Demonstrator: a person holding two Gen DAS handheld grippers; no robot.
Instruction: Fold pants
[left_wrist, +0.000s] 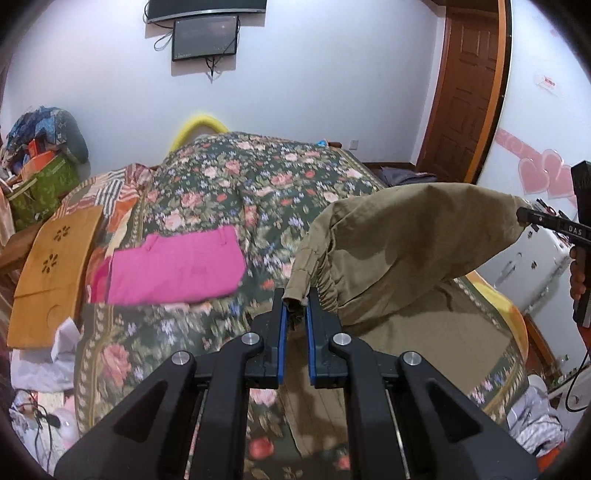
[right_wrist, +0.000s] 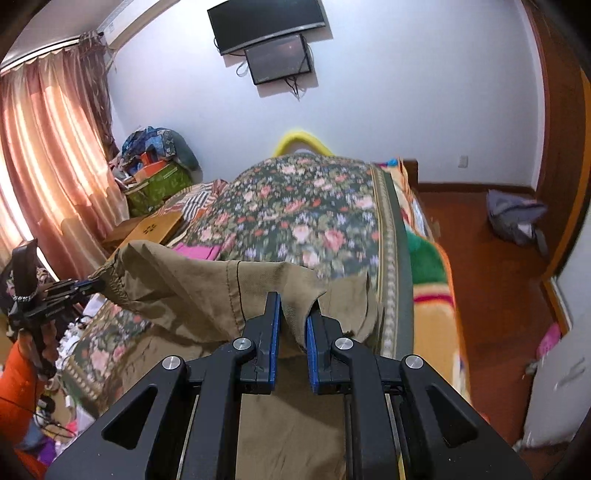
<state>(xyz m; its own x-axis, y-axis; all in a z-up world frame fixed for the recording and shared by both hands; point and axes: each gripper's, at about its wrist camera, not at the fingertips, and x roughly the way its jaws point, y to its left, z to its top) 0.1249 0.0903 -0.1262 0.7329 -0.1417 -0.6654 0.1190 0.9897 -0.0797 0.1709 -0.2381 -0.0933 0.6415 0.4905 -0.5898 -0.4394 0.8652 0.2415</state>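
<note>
left fingers (left_wrist: 282, 317): blue-padded, pressed onto a bunched corner of the khaki pants (left_wrist: 406, 243); the elastic waistband end is pinched between the pads.
right fingers (right_wrist: 274, 317): blue-padded, closed on a peak of the same cloth, which is gathered into a fold between the pads.
left gripper (left_wrist: 295, 314): seen also from the right wrist view (right_wrist: 92, 285) at the far left, where the gathered waistband corner is clamped at its tip.
right gripper (right_wrist: 294, 317): seen also from the left wrist view (left_wrist: 522, 216) at the right edge, where the other end of the cloth is held; a person's hand (left_wrist: 577, 280) is wrapped around its handle.
khaki pants: the upper edge is held up and stretched between the two grippers, above the near part of the bed (left_wrist: 221, 192); the rest is draped down onto the floral bedspread toward the bed's near edge.
pink garment (left_wrist: 177, 266): laid flat and folded on the bedspread, toward the bed's left side, apart from the khaki pants.
wooden board (left_wrist: 55, 266): laid along the bed's left edge, just beside the pink garment.
screens (left_wrist: 205, 35): two are mounted on the wall beyond the far end of the bed.
picture quality: the bedspread pattern is blurred in both views.
</note>
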